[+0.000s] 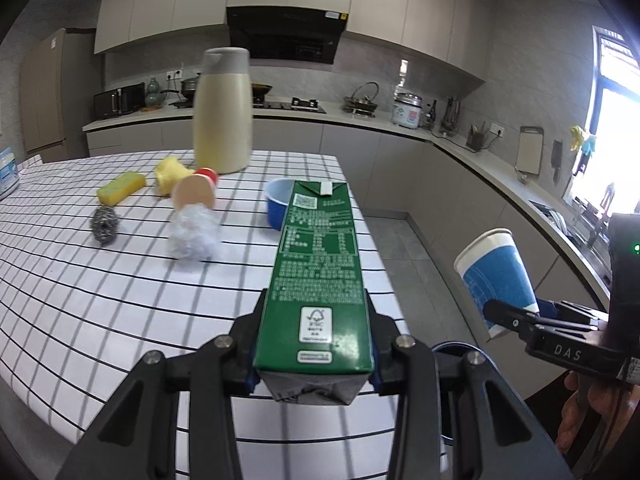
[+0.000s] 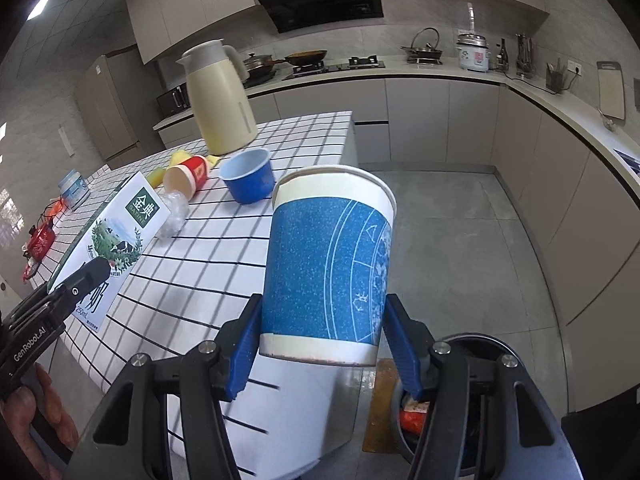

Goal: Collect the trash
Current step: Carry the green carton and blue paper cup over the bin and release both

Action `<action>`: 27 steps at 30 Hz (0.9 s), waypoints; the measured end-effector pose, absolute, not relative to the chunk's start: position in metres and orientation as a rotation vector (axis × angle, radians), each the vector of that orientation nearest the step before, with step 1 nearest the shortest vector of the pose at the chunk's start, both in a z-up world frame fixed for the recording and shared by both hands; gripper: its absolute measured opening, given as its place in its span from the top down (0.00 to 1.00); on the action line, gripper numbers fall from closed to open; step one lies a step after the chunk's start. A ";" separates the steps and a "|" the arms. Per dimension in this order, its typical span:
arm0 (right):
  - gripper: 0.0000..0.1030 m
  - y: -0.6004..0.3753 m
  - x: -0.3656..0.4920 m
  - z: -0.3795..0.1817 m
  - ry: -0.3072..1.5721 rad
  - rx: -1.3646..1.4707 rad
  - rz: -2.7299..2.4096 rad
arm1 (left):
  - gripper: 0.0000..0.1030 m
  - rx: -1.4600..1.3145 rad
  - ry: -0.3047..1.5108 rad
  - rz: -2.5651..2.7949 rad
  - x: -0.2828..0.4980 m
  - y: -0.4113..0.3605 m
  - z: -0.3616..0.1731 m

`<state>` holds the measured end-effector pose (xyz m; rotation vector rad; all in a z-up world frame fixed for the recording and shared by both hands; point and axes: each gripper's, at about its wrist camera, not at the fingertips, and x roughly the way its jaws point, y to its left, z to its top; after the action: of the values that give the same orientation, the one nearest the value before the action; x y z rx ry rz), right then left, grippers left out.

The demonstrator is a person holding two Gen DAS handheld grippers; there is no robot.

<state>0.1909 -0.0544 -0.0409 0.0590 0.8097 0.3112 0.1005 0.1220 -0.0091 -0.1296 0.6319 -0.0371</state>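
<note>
while the left gripper (image 1: 314, 344) pinches the green milk carton (image 1: 320, 276) in its jaws above the checked worktop (image 1: 100, 300), the right gripper (image 2: 322, 354) clamps the blue paper cup (image 2: 328, 264) over the bin (image 2: 476, 408)

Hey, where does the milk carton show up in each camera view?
Left wrist: milk carton centre, clamped in the left gripper.
Right wrist: carton at left, above the table edge.
Shared landmark: cream jug on the table.
</note>
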 end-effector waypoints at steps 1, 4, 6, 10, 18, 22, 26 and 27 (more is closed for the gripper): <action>0.41 -0.062 0.189 -0.042 0.812 0.062 0.304 | 0.60 -0.128 0.634 -0.046 0.100 0.114 -0.009; 0.41 -0.088 0.185 -0.045 0.819 0.070 0.283 | 0.60 -0.122 0.643 -0.075 0.101 0.089 -0.012; 0.41 -0.104 0.182 -0.047 0.821 0.075 0.269 | 0.60 -0.112 0.649 -0.097 0.102 0.071 -0.014; 0.41 -0.139 0.176 -0.052 0.828 0.087 0.234 | 0.60 -0.100 0.660 -0.139 0.106 0.037 -0.016; 0.41 -0.194 0.168 -0.061 0.844 0.101 0.182 | 0.60 -0.078 0.682 -0.209 0.115 -0.016 -0.023; 0.41 -0.215 0.165 -0.065 0.853 0.105 0.165 | 0.60 -0.072 0.697 -0.237 0.120 -0.035 -0.028; 0.41 -0.231 0.163 -0.074 0.870 0.105 0.155 | 0.60 -0.057 0.722 -0.267 0.122 -0.054 -0.040; 0.41 -0.233 0.164 -0.077 0.877 0.106 0.155 | 0.60 -0.052 0.733 -0.274 0.123 -0.059 -0.044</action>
<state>0.1638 -0.2333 -0.0766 0.1056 0.8770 0.1555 0.1227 -0.0592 -0.0442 -0.0522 0.7332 -0.2743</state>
